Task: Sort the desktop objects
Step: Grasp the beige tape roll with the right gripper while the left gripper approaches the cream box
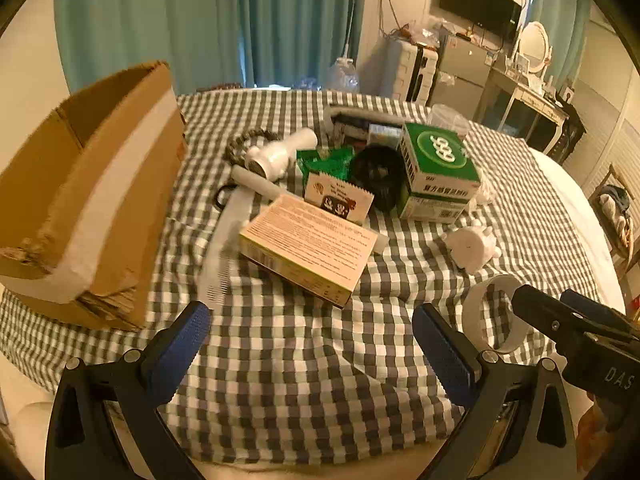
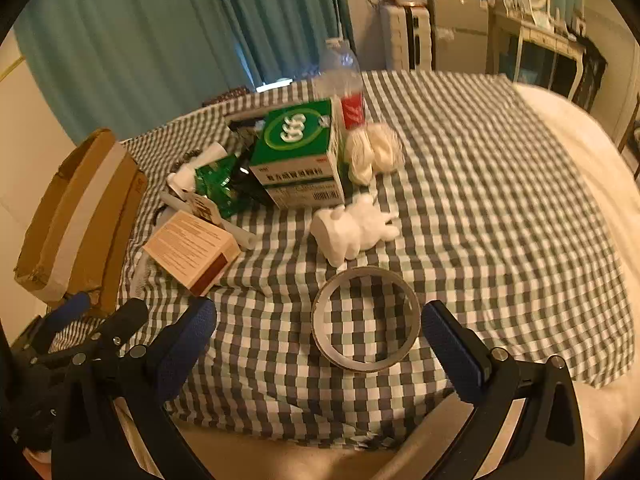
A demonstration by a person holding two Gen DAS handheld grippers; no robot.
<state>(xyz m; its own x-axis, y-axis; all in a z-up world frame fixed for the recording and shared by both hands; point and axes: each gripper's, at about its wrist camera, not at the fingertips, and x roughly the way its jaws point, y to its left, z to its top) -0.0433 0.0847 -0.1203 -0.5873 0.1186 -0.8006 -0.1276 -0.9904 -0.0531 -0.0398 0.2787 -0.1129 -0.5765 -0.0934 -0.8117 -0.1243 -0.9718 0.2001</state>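
Observation:
A heap of objects lies on the checked cloth: a green-and-white medicine box [image 1: 438,170] [image 2: 298,152], a flat pink box [image 1: 310,246] [image 2: 192,252], a white toy figure [image 1: 472,246] [image 2: 352,228], a tape ring [image 1: 494,312] [image 2: 366,318], a white comb [image 1: 224,248] and a white tube fitting [image 1: 276,154]. An open cardboard box [image 1: 88,200] [image 2: 76,216] stands at the left. My left gripper [image 1: 312,344] is open and empty, short of the pink box. My right gripper [image 2: 320,340] is open and empty, with the tape ring just ahead between its fingers.
A snack packet [image 1: 340,198], green foil packets [image 1: 324,162], a black round object [image 1: 378,178], a plastic bottle [image 2: 342,80] and pale thread bundles [image 2: 374,152] sit in the heap. The cloth's front edge is close below both grippers. Furniture stands at the far right.

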